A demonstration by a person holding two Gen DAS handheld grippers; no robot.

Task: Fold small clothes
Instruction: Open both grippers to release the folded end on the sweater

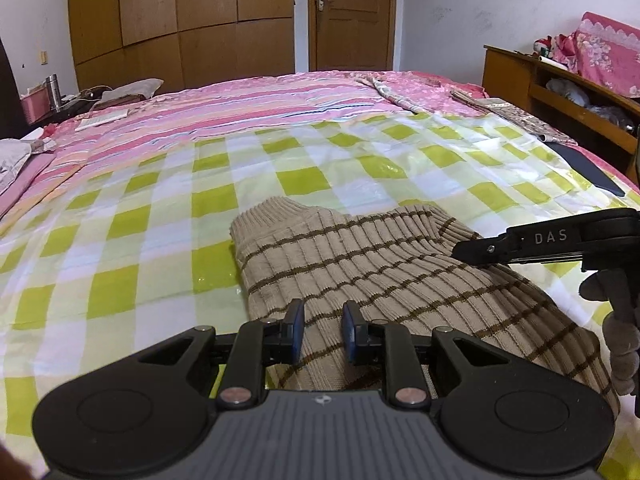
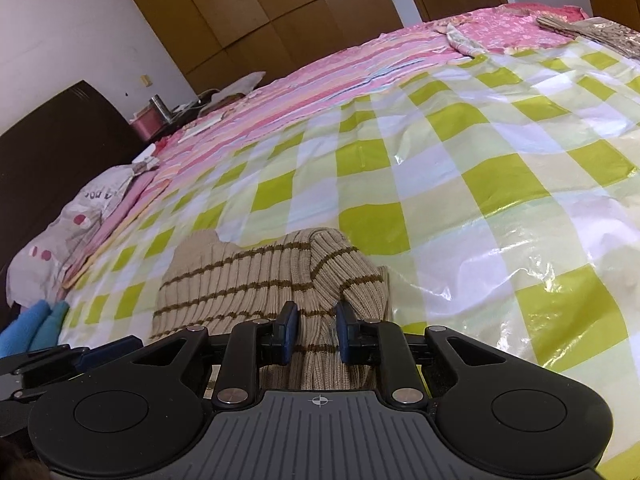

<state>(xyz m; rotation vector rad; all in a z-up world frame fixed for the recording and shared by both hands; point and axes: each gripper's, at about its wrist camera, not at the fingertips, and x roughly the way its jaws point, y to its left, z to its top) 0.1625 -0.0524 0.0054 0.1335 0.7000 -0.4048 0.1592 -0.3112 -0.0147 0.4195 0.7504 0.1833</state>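
Narrow-gapped jaws on left gripper (image 1: 322, 330) and right gripper (image 2: 316, 332), seemingly astride beige brown-striped ribbed knit sweater (image 1: 360, 268); risk: glossy green-checked plastic sheet (image 1: 160, 200) slipping, spoiling fold.

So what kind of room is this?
Most likely a home bedroom: a wide bed under a pink striped sheet, tall wooden wardrobes, and a dark headboard.
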